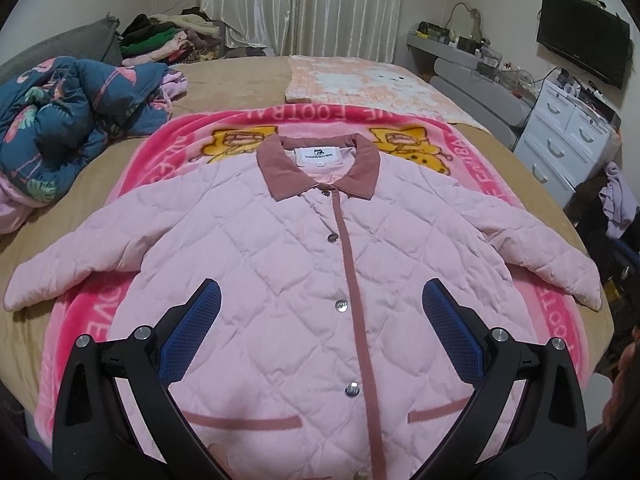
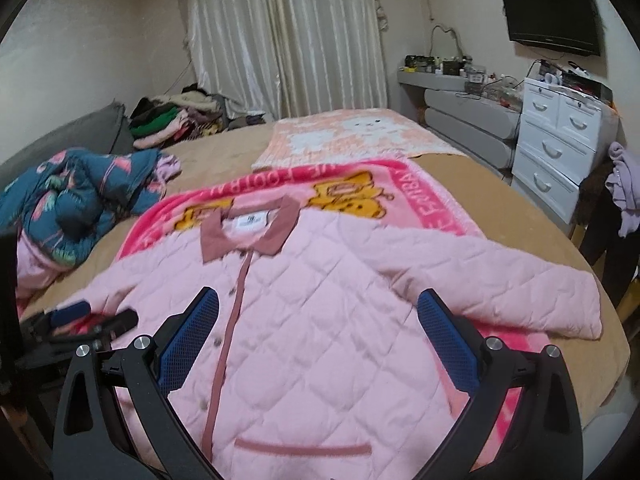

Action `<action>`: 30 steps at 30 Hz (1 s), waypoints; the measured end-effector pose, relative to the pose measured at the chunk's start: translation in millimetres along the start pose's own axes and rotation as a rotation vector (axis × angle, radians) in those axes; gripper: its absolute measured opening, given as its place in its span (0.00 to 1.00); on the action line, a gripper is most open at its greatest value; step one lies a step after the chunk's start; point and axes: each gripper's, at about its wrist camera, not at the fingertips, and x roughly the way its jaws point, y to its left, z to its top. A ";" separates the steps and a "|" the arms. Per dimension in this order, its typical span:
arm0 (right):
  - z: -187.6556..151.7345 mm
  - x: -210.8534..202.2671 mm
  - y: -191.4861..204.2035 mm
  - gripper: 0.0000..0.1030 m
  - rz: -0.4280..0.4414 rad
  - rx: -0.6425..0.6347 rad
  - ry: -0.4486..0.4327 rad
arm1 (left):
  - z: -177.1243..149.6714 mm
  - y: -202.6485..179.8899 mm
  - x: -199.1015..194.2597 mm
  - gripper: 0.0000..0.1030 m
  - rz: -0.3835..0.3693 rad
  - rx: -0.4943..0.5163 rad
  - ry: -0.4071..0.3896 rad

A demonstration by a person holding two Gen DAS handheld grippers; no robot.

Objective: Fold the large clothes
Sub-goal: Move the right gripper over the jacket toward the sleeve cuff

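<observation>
Pink quilted jacket (image 1: 288,264) lying flat, front up, buttoned, sleeves spread, on pink blanket (image 1: 160,148) covering bed (image 1: 240,80). Left gripper (image 1: 320,320) hovering over jacket's lower front, fingers spread apart, holding nothing. Right gripper (image 2: 318,332) likewise hanging spread wide, gripping nothing.

Black hand-held gripper (image 1: 320,304), blue textured pads (image 1: 192,330), silver screws (image 1: 142,333)

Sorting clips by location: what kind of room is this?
Most likely a home bedroom: a jacket lies spread on a wide bed, with a white dresser and a wall TV beside it.
</observation>
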 end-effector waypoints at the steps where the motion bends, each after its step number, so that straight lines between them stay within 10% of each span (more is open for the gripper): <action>1: 5.2 4.0 -4.6 0.96 -0.009 0.006 -0.007 | 2.6 -3.2 3.2 0.92 0.002 0.002 0.004; 30: -16.7 102.8 -190.8 0.96 -0.301 0.358 0.107 | 21.3 -113.2 109.3 0.92 -0.085 0.045 0.106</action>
